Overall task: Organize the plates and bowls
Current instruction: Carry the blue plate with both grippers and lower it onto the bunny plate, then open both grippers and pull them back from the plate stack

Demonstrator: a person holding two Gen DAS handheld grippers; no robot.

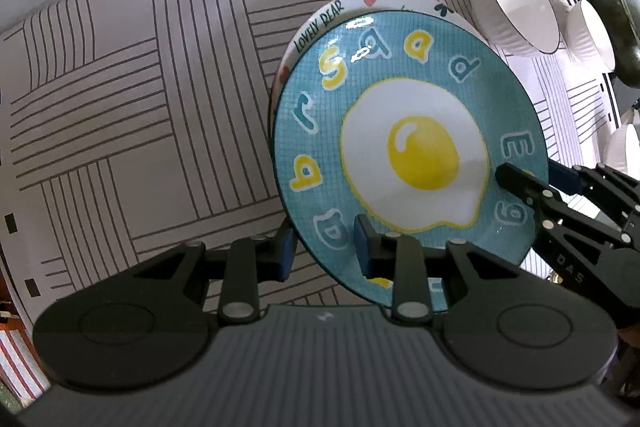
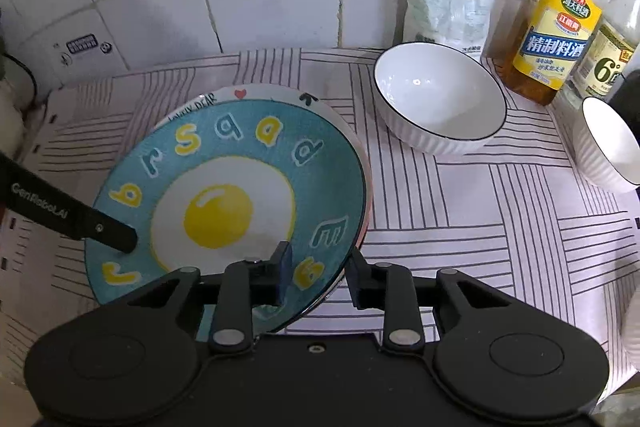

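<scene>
Egg plate [image 1: 408, 147] sits atop bear plate [image 1: 320, 23]; our left tool [image 1: 324, 247] grasps its rim, right tool [image 2: 316, 271] straddles it, released; white bowls [image 2: 438, 99] nearby.

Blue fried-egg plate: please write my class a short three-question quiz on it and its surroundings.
1. True or false: the round blue ceramic plate with the fried-egg picture lies on the white "Lovely Bear" plate.
2. The white ribbed bowl with the dark rim holds: A rice, B nothing, C an egg.
3. Which has fingers on either side of the blue plate's rim: the left claw, the right claw, or both?
Key: 1 true; 2 B; 3 both.
</scene>
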